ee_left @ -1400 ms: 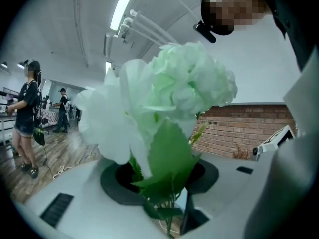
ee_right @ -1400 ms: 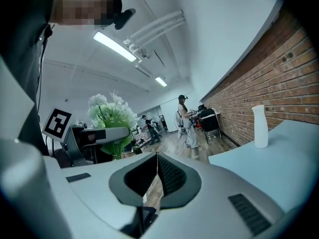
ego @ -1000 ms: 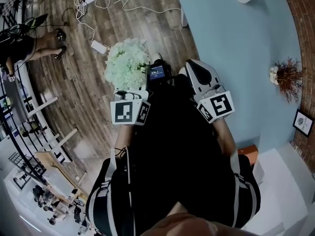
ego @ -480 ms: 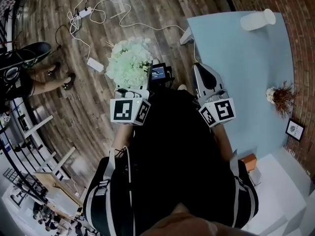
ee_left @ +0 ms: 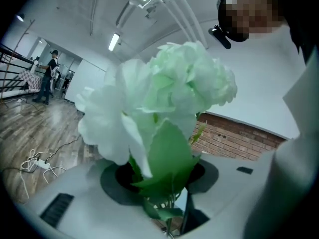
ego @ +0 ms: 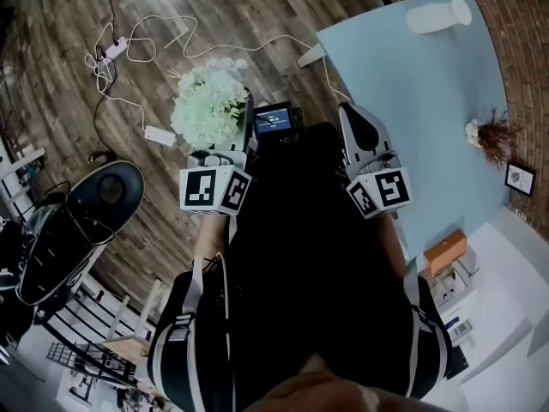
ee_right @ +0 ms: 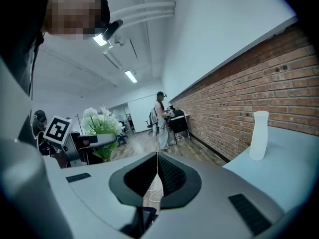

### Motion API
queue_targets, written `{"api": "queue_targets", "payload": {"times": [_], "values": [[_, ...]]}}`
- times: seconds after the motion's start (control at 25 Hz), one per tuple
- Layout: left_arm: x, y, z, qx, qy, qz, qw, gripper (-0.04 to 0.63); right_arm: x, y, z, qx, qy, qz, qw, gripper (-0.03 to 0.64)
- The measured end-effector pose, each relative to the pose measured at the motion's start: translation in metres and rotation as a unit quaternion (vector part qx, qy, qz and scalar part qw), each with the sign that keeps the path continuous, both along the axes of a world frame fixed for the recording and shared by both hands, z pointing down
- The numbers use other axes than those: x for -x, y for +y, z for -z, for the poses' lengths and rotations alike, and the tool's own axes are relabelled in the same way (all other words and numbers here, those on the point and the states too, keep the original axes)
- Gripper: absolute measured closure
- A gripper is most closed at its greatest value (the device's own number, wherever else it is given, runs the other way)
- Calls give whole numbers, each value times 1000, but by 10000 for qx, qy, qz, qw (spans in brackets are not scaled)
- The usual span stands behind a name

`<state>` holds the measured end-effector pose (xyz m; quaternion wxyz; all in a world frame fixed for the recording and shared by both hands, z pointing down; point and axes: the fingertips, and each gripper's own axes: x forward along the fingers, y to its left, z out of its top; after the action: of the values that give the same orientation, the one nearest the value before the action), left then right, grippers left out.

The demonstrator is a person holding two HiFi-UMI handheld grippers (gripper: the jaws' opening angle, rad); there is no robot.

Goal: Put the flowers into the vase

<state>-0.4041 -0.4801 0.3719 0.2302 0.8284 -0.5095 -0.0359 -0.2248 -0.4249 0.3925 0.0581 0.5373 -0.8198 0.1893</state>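
Observation:
A bunch of pale green and white flowers (ego: 206,114) stands in my left gripper (ego: 225,148), over the wooden floor left of the table. In the left gripper view the blooms (ee_left: 164,98) fill the middle, and the leafy stems run down between the jaws of that gripper (ee_left: 167,188), which is shut on them. The white vase (ego: 437,15) stands at the far end of the light blue table (ego: 412,101); it also shows in the right gripper view as the vase (ee_right: 259,135). My right gripper (ego: 356,117) hovers at the table's near left edge, shut and empty (ee_right: 157,168).
A dried flower ornament (ego: 493,134) and a small framed picture (ego: 519,178) sit at the table's right side by the brick wall. An orange box (ego: 446,251) lies on a white shelf. A black chair (ego: 77,221) and cables (ego: 111,50) are on the floor; a person (ee_right: 160,121) stands far off.
The person has turned, and both grippers swung across with the bouquet still held. The table and vase shifted in the head view, and a black chair came into view at the left.

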Motion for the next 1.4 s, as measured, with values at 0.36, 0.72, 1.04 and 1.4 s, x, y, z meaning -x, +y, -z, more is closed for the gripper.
{"api": "queue_targets", "payload": {"times": [0.36,0.72,1.04,1.4], "values": [[-80,-55,-4,-128,-119,-974,9951,374,-55,-19,-22,25,-192,-889,9958,598],[-210,-104,28,-410,-508,-2175,9739,374,-148,-77,-21,-277,-794,-1842,9793,598],[-335,-106,39,-631,-716,-3355,9372,374,-226,-68,-31,-327,-1121,-2668,9567,598],[-425,-116,52,-988,-724,-4017,9075,374,-278,-50,-37,-324,-1049,-3379,9348,598]]}}
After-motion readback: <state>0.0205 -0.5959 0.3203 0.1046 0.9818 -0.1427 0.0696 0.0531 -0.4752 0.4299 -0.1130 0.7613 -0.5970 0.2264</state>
